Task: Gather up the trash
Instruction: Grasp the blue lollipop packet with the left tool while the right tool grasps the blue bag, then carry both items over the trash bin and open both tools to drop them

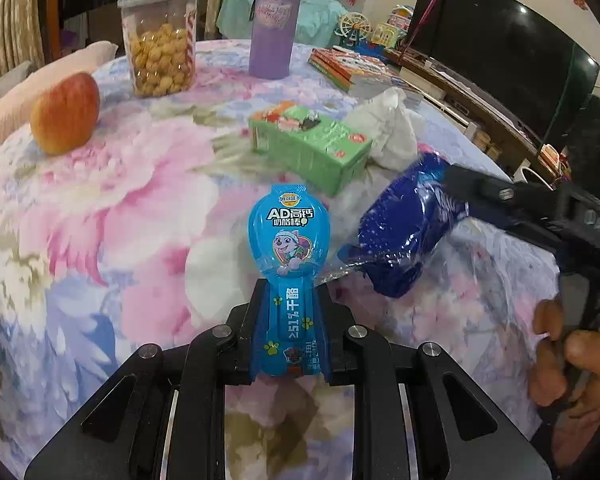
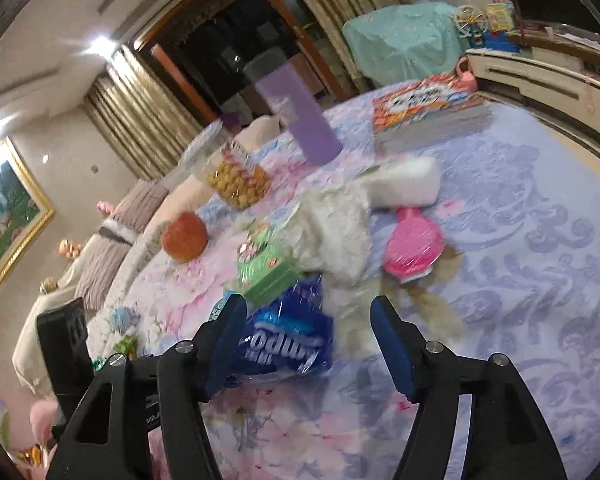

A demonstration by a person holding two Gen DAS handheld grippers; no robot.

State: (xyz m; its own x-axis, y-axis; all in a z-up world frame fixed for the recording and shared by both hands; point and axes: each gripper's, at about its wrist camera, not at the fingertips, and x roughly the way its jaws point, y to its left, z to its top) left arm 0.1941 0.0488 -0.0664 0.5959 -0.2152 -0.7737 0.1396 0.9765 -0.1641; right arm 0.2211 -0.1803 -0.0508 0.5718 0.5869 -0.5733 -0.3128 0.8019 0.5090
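My left gripper point(image 1: 290, 292) is shut on the narrow stem of a light-blue cheese-stick wrapper point(image 1: 288, 232), whose round end sticks out forward above the floral tablecloth point(image 1: 120, 220). A crumpled dark-blue tissue-pack wrapper point(image 1: 400, 232) lies to its right, at the tip of my right gripper point(image 1: 456, 188). In the right wrist view the right gripper point(image 2: 308, 302) stands open, and the blue wrapper point(image 2: 288, 336) rests against its left finger only. Beyond it are a green drink carton point(image 2: 268, 276), a crumpled white tissue point(image 2: 332, 232) and a pink wrapper point(image 2: 414, 250).
Further back on the table stand an apple point(image 1: 66, 114), a clear jar of snacks point(image 1: 162, 40), a purple bottle point(image 1: 272, 20) and a stack of books point(image 1: 352, 68). A person's hand point(image 1: 568, 356) grips the right tool's handle. A television and a low cabinet lie beyond the table's right edge.
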